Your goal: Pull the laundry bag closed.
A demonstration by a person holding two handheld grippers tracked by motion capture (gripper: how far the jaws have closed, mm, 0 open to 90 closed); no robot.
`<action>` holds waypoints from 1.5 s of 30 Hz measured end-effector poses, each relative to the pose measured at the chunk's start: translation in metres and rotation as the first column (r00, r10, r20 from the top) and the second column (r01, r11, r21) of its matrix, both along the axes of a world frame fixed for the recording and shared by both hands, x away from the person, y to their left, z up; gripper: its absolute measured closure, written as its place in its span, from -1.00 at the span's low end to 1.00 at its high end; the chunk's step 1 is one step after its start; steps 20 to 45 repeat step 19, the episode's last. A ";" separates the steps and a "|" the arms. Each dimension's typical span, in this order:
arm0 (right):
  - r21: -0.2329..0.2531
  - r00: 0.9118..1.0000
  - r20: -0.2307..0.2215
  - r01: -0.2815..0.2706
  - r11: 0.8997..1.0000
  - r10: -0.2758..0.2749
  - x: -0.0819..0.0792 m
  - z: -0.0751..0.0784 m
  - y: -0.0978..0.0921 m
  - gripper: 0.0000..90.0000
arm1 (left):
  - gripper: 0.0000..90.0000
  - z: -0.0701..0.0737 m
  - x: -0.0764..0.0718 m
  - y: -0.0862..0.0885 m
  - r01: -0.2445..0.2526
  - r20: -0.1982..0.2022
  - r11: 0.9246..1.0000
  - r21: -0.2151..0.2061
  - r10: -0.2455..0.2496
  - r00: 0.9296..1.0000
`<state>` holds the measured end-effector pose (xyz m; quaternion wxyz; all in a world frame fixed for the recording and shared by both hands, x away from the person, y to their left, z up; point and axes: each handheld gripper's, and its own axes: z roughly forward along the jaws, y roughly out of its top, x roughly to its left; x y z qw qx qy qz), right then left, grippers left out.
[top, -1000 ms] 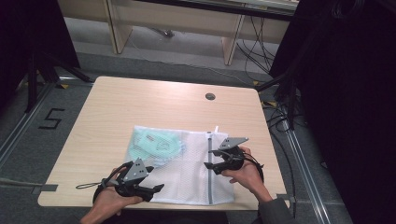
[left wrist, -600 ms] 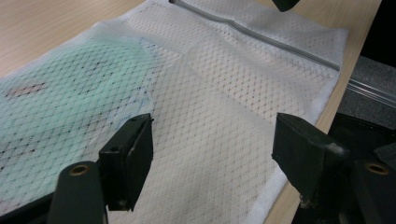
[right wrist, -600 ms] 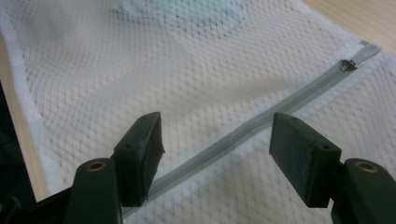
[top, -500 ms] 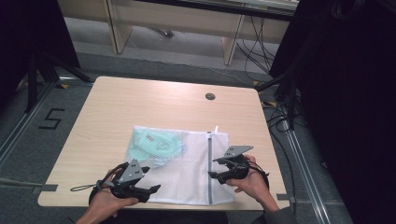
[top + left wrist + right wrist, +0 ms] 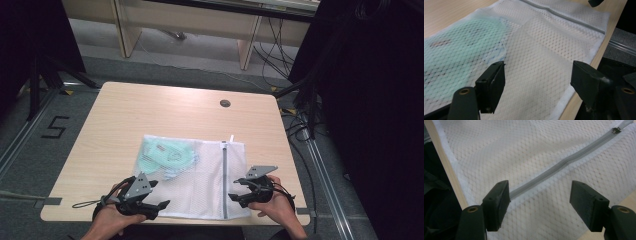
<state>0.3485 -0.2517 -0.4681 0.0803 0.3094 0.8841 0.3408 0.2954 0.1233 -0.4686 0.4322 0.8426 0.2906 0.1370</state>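
**Mia:** Where is the white mesh laundry bag (image 5: 200, 177)?

**Ben:** It lies flat on the wooden counter (image 5: 150, 115), close to the near edge. There is a mint-green cloth (image 5: 167, 156) inside it, at the left end. You can see the green through the net.

**Mia:** And the grey zipper (image 5: 224, 180)?

**Ben:** It runs across the bag near the right end, from the far side to the near side. The little metal pull (image 5: 616, 130) sits at the far end of it.

**Mia:** What are the two grippers doing?

**Ben:** The left gripper (image 5: 150, 205) is at the near left corner of the bag. Its fingers (image 5: 491, 87) are spread wide, with bag net between them, and they hold nothing. The right gripper (image 5: 239, 196) is by the near end of the zipper. Its fingers (image 5: 496, 203) are wide open too, one on each side of the zipper, with nothing pinched.

**Mia:** So which step is this?

**Ben:** I think they are getting ready to work the zipper. Nothing is grabbed yet.

**Mia:** What comes next?

**Ben:** I guess the left one should press or pinch the net to keep the bag from sliding. The right one would need to reach to the far end and pinch that tiny pull. It is small, so the aim must be careful.
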 end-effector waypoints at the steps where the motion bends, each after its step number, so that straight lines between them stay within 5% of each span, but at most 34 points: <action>1: -0.014 1.000 -0.007 -0.009 1.000 0.009 0.000 0.002 -0.002 -0.28 | -0.40 0.000 0.000 0.000 0.005 0.007 1.000 -0.009 -0.005 1.000; 45: -0.029 1.000 0.009 -0.004 1.000 0.005 -0.005 -0.001 -0.008 -0.31 | -0.41 -0.002 0.000 0.002 -0.003 0.004 1.000 0.002 0.003 1.000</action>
